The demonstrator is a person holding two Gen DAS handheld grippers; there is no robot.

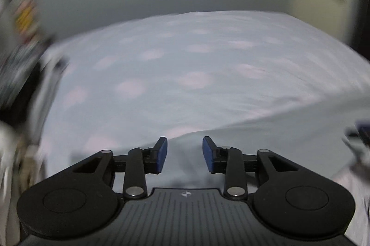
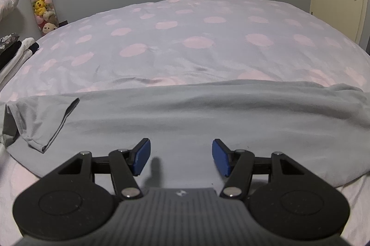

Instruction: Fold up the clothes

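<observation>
A: Right gripper (image 2: 181, 158)?
B: Hovering over the grey T-shirt (image 2: 185, 116), jaws apart, gripping nothing. Shirt is lying across the polka-dot bedsheet (image 2: 198, 42), sleeve (image 2: 46, 121) at nine o'clock.
A: Left gripper (image 1: 185, 154)?
B: View is blurring. Fingers are standing apart, empty, grey cloth beneath them.
</observation>
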